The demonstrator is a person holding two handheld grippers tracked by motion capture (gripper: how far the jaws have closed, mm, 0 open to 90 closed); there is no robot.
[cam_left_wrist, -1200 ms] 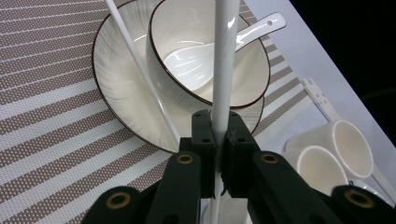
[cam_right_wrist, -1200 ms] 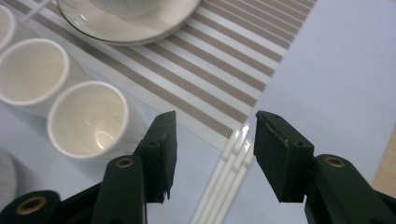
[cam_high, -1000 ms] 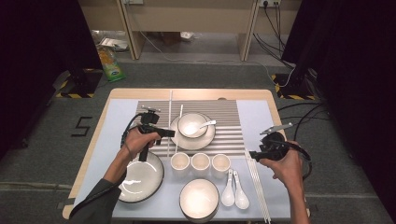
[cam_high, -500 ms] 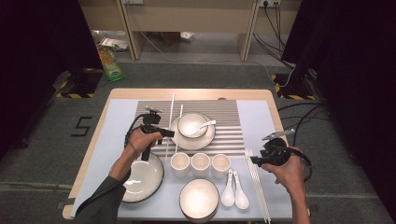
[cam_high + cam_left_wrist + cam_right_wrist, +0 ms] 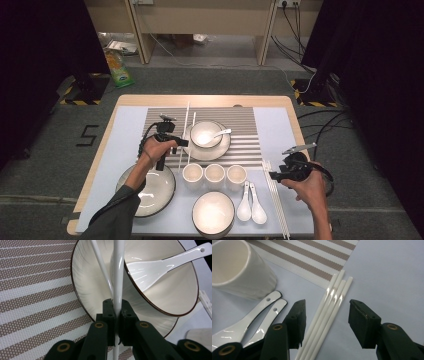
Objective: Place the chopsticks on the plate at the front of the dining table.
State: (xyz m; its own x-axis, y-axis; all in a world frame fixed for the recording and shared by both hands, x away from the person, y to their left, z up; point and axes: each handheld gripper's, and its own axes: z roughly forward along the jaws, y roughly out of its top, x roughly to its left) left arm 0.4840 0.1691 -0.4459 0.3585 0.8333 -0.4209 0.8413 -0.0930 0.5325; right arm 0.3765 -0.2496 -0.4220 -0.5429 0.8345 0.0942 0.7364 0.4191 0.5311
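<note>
My left gripper (image 5: pixel 116 302) is shut on a white chopstick (image 5: pixel 118 270) that runs up past the rim of a bowl (image 5: pixel 160 290) holding a white spoon (image 5: pixel 160 266). A second chopstick (image 5: pixel 102 267) lies slanted beside it over the plate (image 5: pixel 85 282). In the high view the left gripper (image 5: pixel 180 143) is left of the bowl (image 5: pixel 206 134). My right gripper (image 5: pixel 328 307) is open, its jaws either side of a bundle of white chopsticks (image 5: pixel 332 302) on the table without touching them. From above it (image 5: pixel 273 175) hovers by the bundle (image 5: pixel 276 202).
Three white cups (image 5: pixel 215 173) stand in a row below the striped mat (image 5: pixel 250 135). Two spoons (image 5: pixel 250 202) lie left of the chopstick bundle. A large bowl (image 5: pixel 155 192) sits at the front left and a smaller one (image 5: pixel 213 212) at the front middle.
The right hand has come down and nearer, over the chopstick bundle at the right. The left hand has sunk a little, still gripping its chopstick.
</note>
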